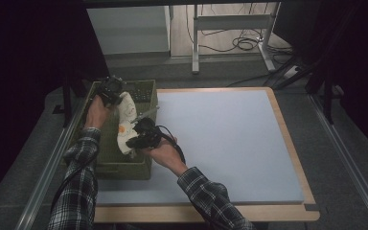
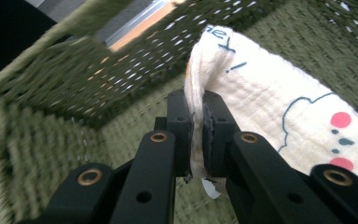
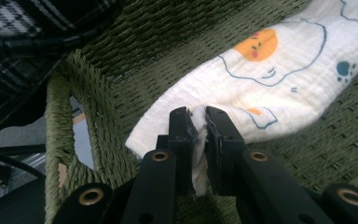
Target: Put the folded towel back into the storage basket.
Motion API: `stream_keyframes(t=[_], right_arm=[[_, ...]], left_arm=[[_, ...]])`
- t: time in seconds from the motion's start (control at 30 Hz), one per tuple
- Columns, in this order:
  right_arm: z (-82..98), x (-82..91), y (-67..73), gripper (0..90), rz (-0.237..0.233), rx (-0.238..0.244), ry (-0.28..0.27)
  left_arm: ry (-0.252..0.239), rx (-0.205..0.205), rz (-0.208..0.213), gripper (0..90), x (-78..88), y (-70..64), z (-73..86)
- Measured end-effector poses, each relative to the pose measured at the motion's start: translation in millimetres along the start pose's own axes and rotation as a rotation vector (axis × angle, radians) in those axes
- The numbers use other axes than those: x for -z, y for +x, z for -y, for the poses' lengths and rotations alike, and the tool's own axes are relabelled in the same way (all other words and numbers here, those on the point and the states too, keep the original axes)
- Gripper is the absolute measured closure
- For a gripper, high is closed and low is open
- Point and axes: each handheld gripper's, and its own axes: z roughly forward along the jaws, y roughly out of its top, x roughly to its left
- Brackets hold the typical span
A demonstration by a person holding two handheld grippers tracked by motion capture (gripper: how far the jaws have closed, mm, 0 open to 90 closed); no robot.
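I have the printed cloth (image 1: pixel 126 125) pinched at opposite ends by the left gripper (image 2: pixel 196 135) and right gripper (image 3: pixel 198 140), stretched low inside the green woven basket (image 1: pixel 146 91); only the release seems left.

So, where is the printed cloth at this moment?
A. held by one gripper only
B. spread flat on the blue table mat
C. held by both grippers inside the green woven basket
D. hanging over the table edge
C: the left gripper and the right gripper each pinch an edge of the printed cloth inside the green woven basket.
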Motion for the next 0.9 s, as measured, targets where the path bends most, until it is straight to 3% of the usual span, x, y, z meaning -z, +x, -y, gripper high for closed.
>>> stream_keyframes(t=[0.1, 0.13, 0.3, 0.37, 0.5, 0.67, 0.77, 0.83, 0.9], right_arm=[[0.4, 0.5, 0.5, 80.4, 0.011, 0.001, 0.005], [1.4, 0.8, -0.7, 80.4, 0.024, -0.001, 0.009], [3.9, 0.6, -2.5, 80.2, 0.029, -0.008, 0.010], [3.6, 0.9, -1.3, 74.3, 0.023, -0.002, 0.015], [3.2, 8.7, 0.9, 70.0, 0.017, 0.010, -0.004], [1.9, 26.7, -5.4, 68.1, 0.037, 0.013, -0.044], [3.1, 34.5, -9.2, 66.3, 0.041, 0.008, -0.058], [4.3, 38.5, -11.3, 65.7, 0.041, 0.006, -0.063], [5.9, 42.9, -12.3, 64.8, 0.038, 0.007, -0.079]], left_arm=[[0.014, -0.029, 0.005, 83.5, -5.5, -8.6, -7.2], [0.024, -0.063, 0.004, 83.5, -8.5, -13.3, -12.4], [0.046, -0.102, 0.007, 83.4, -15.1, -25.2, -20.6], [0.064, -0.132, 0.004, 83.3, -19.0, -30.8, -24.7], [0.074, -0.146, 0.025, 83.0, -25.2, -40.2, -31.0], [0.080, -0.143, 0.093, 80.8, -32.7, -50.5, -38.6], [0.082, -0.138, 0.104, 63.0, -35.8, -54.1, -39.4], [0.072, -0.132, 0.065, 51.0, -36.4, -54.8, -40.1], [0.062, -0.122, 0.057, 46.8, -35.2, -53.3, -39.8]])
